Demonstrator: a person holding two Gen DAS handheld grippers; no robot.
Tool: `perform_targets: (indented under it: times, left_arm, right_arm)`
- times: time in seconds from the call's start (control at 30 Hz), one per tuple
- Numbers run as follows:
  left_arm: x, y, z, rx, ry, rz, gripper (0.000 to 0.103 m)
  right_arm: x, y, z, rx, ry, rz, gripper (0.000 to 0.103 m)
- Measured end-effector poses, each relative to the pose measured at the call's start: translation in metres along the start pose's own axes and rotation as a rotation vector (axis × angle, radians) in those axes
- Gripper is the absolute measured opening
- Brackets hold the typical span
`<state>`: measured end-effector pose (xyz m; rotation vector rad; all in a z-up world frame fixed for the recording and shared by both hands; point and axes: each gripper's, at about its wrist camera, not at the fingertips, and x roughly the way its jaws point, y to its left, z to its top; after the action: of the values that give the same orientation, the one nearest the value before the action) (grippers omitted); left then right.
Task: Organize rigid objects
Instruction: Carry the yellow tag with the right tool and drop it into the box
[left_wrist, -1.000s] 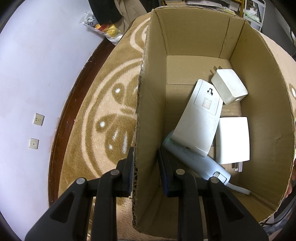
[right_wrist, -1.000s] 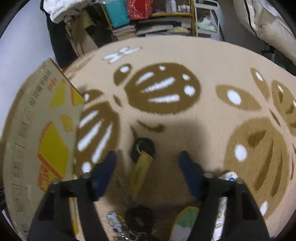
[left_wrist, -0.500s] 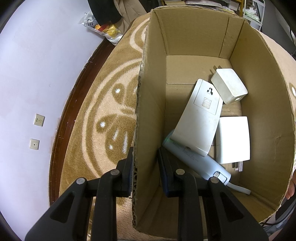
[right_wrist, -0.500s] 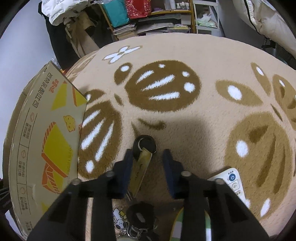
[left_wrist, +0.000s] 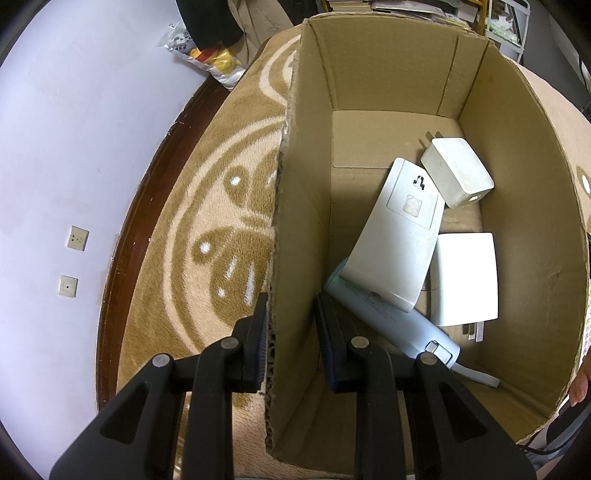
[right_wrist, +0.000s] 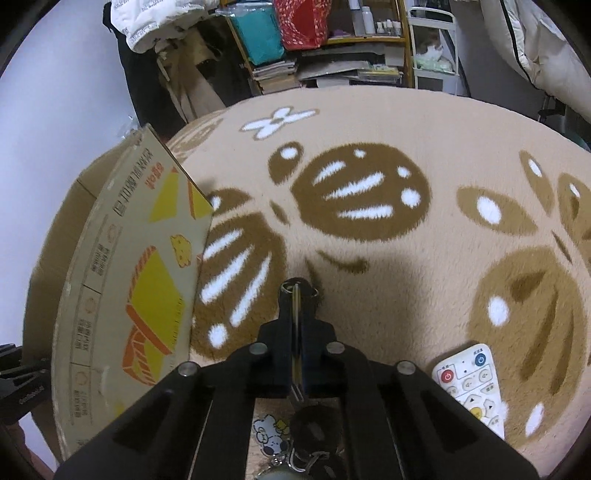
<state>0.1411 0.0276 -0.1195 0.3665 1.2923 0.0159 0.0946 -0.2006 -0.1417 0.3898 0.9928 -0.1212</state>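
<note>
**With jaws clamped on both sides: box wall and key tag**

While pinching the near wall of the cardboard box (left_wrist: 295, 229), left gripper (left_wrist: 290, 332) with one finger outside over the carpet (left_wrist: 207, 206), the other inside. Within the box: a curved white panel (left_wrist: 399, 240) leaning across a pale blue tube-shaped gadget (left_wrist: 391, 321), a white plug adapter (left_wrist: 458, 171) touching the panel's far end, a flat white block (left_wrist: 467, 277) just beside the panel.

Seen from the right wrist: right gripper (right_wrist: 297, 295), jaws just closed, pressed on a thin yellow key tag (right_wrist: 296, 314) held edge-on, its black ring (right_wrist: 297, 286) poking past the fingertips. Near the camera, a bunch of keys and charms (right_wrist: 295, 443) on the carpet. White remote (right_wrist: 471, 384) lying off to the right, box to the left.
</note>
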Motion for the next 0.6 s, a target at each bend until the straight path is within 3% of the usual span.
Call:
perform_targets:
  times: [0.6]
  left_arm:
    - [-0.001,0.005,0.001,-0.008,-0.001,-0.013,0.024]
  right_arm:
    - [-0.006,-0.012,0.007,0.051,-0.017,0.072,0.004]
